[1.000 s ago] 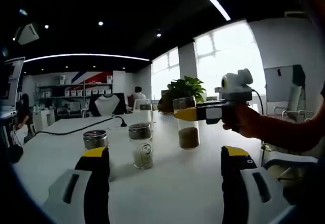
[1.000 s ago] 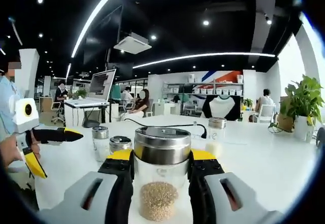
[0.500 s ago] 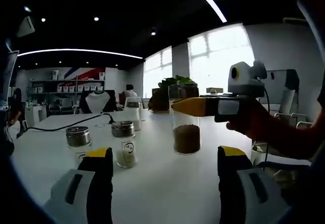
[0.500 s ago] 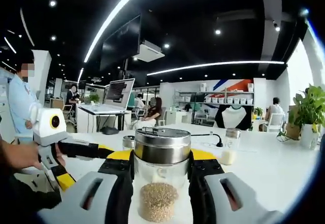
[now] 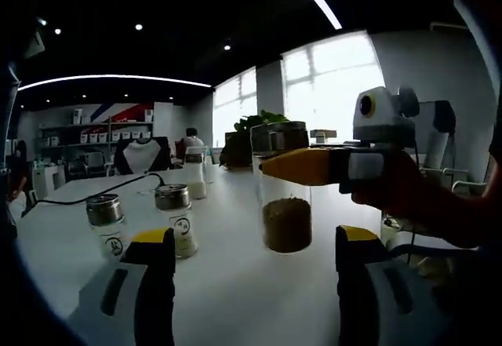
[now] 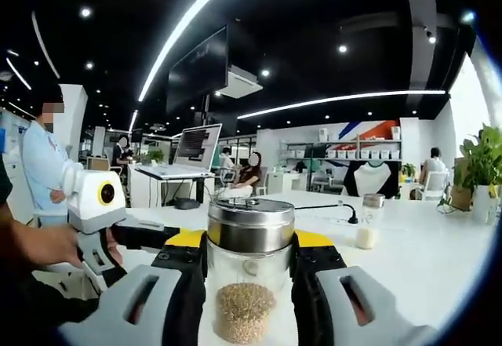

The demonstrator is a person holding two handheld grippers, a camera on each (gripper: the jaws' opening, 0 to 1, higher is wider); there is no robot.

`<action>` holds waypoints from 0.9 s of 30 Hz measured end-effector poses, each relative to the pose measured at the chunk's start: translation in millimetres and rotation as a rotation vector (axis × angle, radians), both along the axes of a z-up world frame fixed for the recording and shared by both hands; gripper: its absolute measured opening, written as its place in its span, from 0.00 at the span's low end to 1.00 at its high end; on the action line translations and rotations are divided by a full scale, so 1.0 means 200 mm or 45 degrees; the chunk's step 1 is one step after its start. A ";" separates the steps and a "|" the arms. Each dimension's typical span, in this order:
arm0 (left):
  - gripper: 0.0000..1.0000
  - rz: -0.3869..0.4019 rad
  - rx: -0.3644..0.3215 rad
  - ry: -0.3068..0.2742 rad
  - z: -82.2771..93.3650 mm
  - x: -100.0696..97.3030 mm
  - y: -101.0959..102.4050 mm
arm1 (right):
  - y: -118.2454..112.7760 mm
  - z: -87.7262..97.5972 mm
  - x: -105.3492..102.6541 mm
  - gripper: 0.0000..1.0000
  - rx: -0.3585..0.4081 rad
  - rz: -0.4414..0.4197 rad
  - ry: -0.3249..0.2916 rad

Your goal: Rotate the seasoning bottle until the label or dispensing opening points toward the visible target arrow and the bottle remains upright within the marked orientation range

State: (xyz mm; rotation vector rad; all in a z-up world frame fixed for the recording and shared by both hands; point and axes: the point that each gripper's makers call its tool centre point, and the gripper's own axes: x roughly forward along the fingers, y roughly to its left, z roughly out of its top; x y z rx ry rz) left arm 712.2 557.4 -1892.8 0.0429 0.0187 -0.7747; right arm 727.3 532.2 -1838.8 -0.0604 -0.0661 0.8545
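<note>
The right gripper point(image 6: 249, 260) clamps the clear glass seasoning bottle with steel lid point(image 6: 249, 271) upright above the white table point(image 5: 235, 283), ready for turning; the left gripper point(image 5: 243, 244) waits with jaws apart.

Bright windows point(image 5: 333, 83), dark ceiling point(image 6: 329, 16), white table point(image 5: 227, 283)
</note>
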 end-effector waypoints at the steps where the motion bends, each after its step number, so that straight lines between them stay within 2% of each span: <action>1: 0.89 -0.017 0.012 -0.003 -0.01 -0.01 -0.02 | 0.00 0.00 -0.01 0.39 -0.001 0.003 -0.002; 7: 0.86 -0.059 0.098 -0.022 -0.05 -0.03 -0.08 | 0.06 -0.01 -0.08 0.39 -0.022 0.059 -0.011; 10: 0.81 -0.069 0.114 -0.053 -0.05 -0.04 -0.10 | 0.09 -0.03 -0.11 0.39 -0.040 0.093 -0.015; 16: 0.70 -0.126 0.074 -0.079 -0.03 -0.07 -0.14 | 0.14 -0.03 -0.18 0.39 -0.040 0.165 -0.031; 20: 0.64 -0.169 0.048 -0.090 -0.01 -0.10 -0.16 | 0.16 0.00 -0.23 0.39 0.014 0.237 -0.036; 24: 0.59 -0.206 0.061 -0.089 -0.01 -0.12 -0.17 | 0.18 0.02 -0.28 0.39 0.066 0.307 -0.059; 27: 0.57 -0.240 -0.005 -0.092 0.02 -0.14 -0.19 | 0.20 0.03 -0.30 0.39 0.078 0.336 -0.057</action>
